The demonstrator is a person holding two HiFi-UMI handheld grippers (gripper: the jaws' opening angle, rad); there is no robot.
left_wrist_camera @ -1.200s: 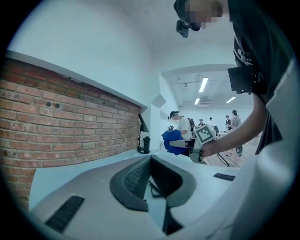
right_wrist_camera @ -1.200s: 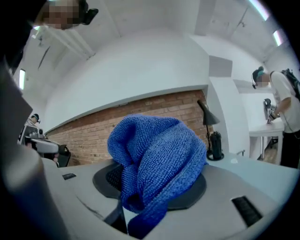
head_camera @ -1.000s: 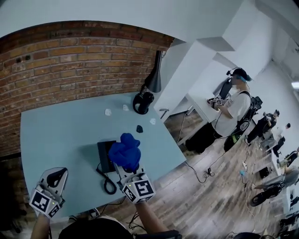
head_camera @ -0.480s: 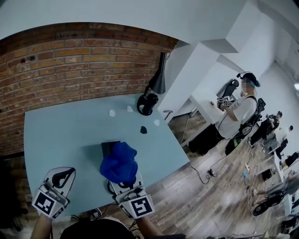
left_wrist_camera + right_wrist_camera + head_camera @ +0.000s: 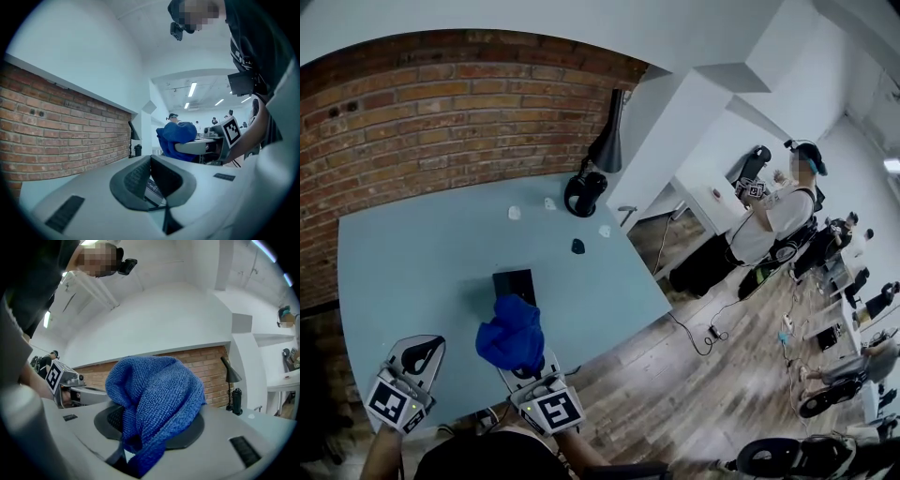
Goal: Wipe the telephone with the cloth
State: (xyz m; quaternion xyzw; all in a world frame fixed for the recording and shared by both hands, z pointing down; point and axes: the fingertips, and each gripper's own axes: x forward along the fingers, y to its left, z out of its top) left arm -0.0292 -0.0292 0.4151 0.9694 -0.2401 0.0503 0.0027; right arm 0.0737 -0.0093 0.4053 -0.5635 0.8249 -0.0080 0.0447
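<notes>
A black telephone (image 5: 514,284) lies flat on the light blue table (image 5: 412,262), near its front edge. My right gripper (image 5: 525,364) is shut on a bunched blue cloth (image 5: 511,336), held just in front of the telephone on the side nearest me. In the right gripper view the cloth (image 5: 154,399) drapes over both jaws and hides them. My left gripper (image 5: 422,352) hovers at the table's front left, jaws together with nothing held. In the left gripper view the cloth (image 5: 177,136) and right gripper (image 5: 206,147) appear to the right.
A black desk lamp (image 5: 586,192) stands at the table's far right corner against the brick wall (image 5: 441,103). Small white bits (image 5: 516,213) and a small black thing (image 5: 577,247) lie beyond the telephone. A person (image 5: 773,220) stands off to the right on the wooden floor.
My right gripper has drawn the cloth back toward me, off the telephone, whose top is now uncovered. The left gripper has barely moved.
</notes>
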